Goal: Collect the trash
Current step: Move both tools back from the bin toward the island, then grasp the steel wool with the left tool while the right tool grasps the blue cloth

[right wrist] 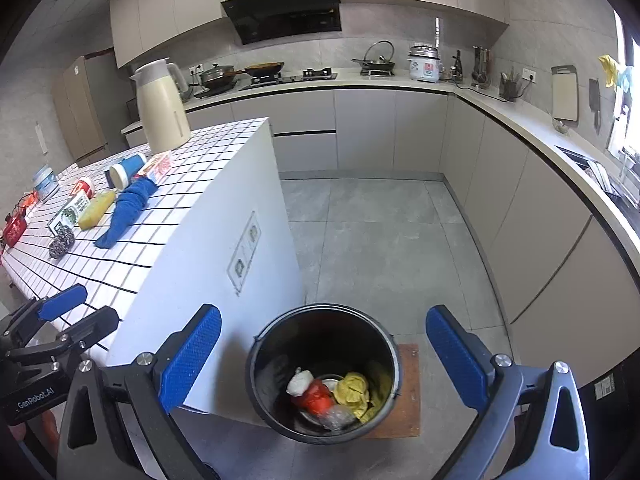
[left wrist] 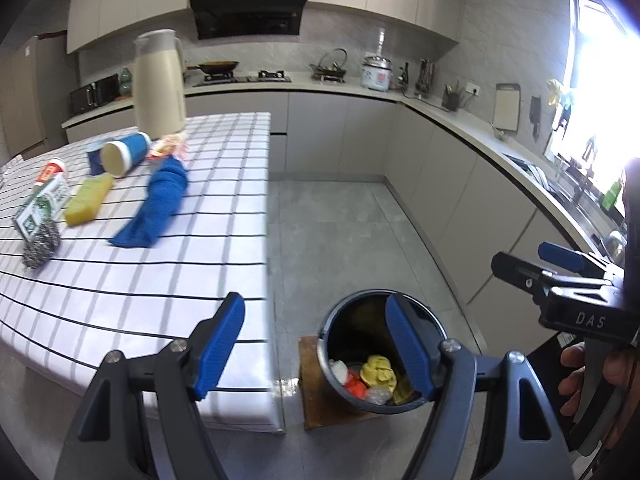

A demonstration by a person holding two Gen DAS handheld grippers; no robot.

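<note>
Beside island, upright bin (right wrist: 324, 372), mouth upward

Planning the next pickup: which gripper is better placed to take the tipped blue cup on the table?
Probably left. The left gripper hangs open at the table edge, nearer the blue cup; the right gripper hangs over the bin.

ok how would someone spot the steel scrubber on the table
Start at the checked table beside the bin. Along its row of clutter, follow the line from the blue cup toward the near end. The scrubber is the last item there, a shiny grey ball of wire next to the yellow sponge.
</note>
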